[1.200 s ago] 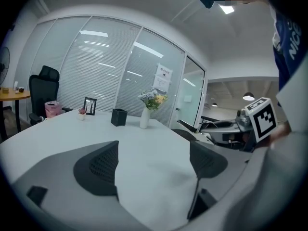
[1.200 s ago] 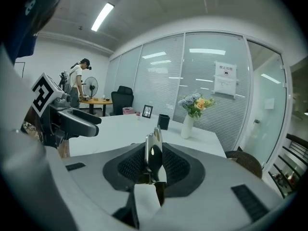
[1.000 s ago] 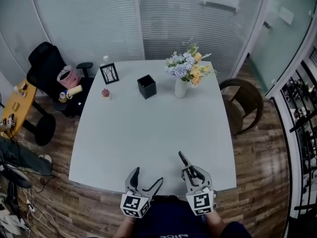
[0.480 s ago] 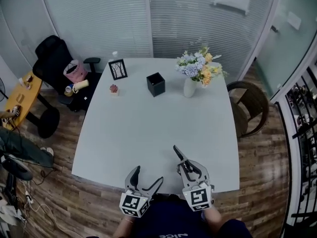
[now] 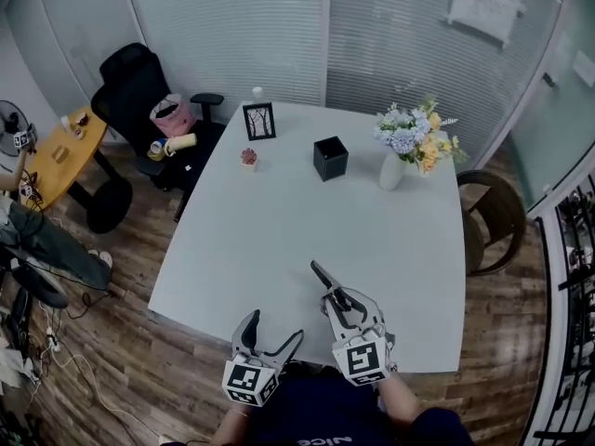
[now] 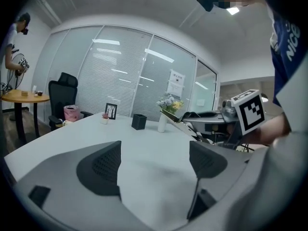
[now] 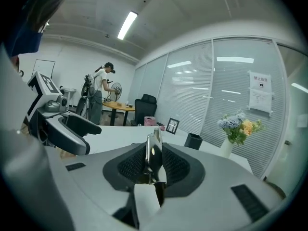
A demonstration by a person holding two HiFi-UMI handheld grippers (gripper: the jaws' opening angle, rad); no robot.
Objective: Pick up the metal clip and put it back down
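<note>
Table [image 5: 297,221] is lying white under both grippers, near its front edge. We're holding the left gripper [image 5: 275,328] with jaws spread wide, nothing sitting between them. We're pinching the metal clip [image 7: 153,153] edge-on in the right gripper [image 5: 333,295], pads pressing both its faces, clip hanging above the tabletop.

White bench [image 5: 307,240], top bare around both claws. The left claw [image 5: 275,327] is at the near edge; the right claw [image 5: 333,297] is over the near part. Four items stand at the far side, well apart from the claws:
- Frame [image 5: 258,121], ahead-left.
- Pot plant [image 5: 248,158], just before the frame.
- Black box [image 5: 330,159], straight ahead of the right claw.
- Vase [image 5: 391,172] with flowers, ahead-right.
</note>
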